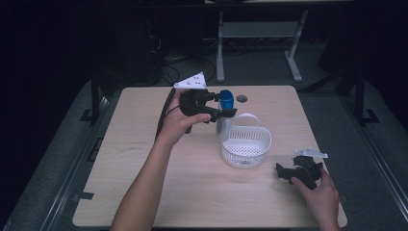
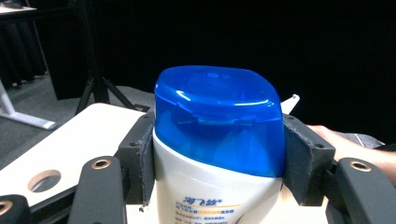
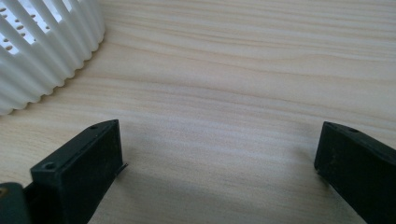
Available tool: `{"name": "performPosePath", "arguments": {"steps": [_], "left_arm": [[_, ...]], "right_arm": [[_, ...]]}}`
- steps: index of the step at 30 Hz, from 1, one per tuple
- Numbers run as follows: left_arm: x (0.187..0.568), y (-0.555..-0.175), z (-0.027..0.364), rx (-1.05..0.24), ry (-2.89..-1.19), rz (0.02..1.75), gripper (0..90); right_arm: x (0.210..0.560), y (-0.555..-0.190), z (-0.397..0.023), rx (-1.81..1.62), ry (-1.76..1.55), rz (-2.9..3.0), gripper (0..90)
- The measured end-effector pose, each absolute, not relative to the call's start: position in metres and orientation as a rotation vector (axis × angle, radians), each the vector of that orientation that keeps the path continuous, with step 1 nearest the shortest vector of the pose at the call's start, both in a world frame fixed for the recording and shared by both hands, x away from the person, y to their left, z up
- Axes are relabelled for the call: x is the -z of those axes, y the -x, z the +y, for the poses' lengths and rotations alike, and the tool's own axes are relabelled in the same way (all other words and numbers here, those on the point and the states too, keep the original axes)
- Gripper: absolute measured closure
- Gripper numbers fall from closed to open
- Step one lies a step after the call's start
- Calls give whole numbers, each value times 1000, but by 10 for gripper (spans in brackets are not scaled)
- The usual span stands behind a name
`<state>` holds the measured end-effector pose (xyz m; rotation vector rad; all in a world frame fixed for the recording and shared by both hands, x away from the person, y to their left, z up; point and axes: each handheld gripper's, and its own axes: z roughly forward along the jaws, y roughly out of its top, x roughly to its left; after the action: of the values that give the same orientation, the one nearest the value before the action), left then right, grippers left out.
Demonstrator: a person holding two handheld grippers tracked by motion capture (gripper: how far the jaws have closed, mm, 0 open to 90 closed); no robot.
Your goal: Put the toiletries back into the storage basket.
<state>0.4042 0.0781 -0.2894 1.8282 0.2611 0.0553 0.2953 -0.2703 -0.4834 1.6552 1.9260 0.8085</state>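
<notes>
A white bottle with a blue flip cap stands upright just behind the left rim of a white slatted basket. My left gripper is shut on it just under the cap. In the left gripper view the pads press both sides of the bottle. The basket hides the bottle's base, so I cannot tell whether it touches the table. My right gripper lies low on the table to the right of the basket, held by a hand. In the right gripper view this gripper is open over bare wood, with the basket's wall at upper left.
The light wooden table has a round cable hole near its far edge, behind the bottle. The basket has a hoop handle and holds nothing that I can see. Beyond the table are a dark floor, cables and a white desk frame.
</notes>
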Motion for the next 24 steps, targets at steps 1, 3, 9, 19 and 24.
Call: {"name": "performPosePath", "arguments": {"steps": [1,3,9,19,24], "left_arm": [[290,-404,76,-51,-1828,256,372],[293,-405,70,-49,-1829,249,372],[300,-405,60,-44,-1839,232,372],[319,-405,52,-36,-1847,229,372],[329,-406,52,-32,-1853,229,372]], "right_arm": [[483,-295,-270,-808,-1655,1926,5],[483,-295,-270,-808,-1655,1926,5],[483,-295,-270,-808,-1655,1926,5],[483,-295,-270,-808,-1654,1928,5],[483,-295,-270,-808,-1654,1928,5]]}}
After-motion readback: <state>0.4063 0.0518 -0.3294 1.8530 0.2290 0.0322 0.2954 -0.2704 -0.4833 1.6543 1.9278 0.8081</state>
